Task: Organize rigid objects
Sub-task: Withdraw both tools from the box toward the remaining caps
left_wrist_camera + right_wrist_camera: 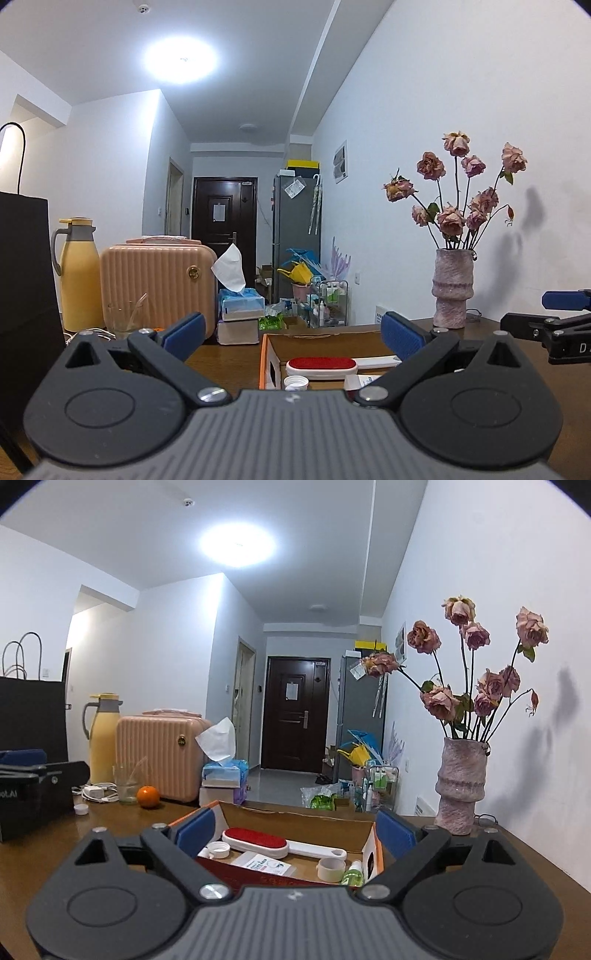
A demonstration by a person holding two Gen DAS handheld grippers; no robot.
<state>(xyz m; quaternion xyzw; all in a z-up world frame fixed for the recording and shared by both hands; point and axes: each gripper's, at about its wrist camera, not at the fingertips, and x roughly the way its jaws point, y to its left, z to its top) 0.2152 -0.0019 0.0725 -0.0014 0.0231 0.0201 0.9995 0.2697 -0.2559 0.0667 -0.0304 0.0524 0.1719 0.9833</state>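
The left gripper (293,334) has its blue-padded fingers (184,332) spread wide with nothing between them, and the right gripper (295,830) likewise holds its fingers (195,830) wide apart and empty. Just ahead of and below both pairs of fingers sits an open cardboard box (295,818) on the brown bench (110,823); in the right wrist view the box lies framed between the two pads. Inside it, nearest the left pad of the right gripper, is a white cap (218,849), and beside that a red-faced lint brush (256,839) with its white handle running toward the right. Closer to the fingers lie a flat white packet (264,866), a roll of tape (331,868) and a small green bottle (354,875) by the box's right wall. Beyond the left fingers on the bench stand an orange (148,796), a clear glass (127,782), a white charger with cable (94,792) and another small white cap (80,809). Farther back are a pink ribbed case (159,755), a yellow thermos jug (102,738), a tissue box (223,773) and a dark paper bag (33,716). Off past the right fingers, a pink vase of dried roses (461,786) stands against the wall.
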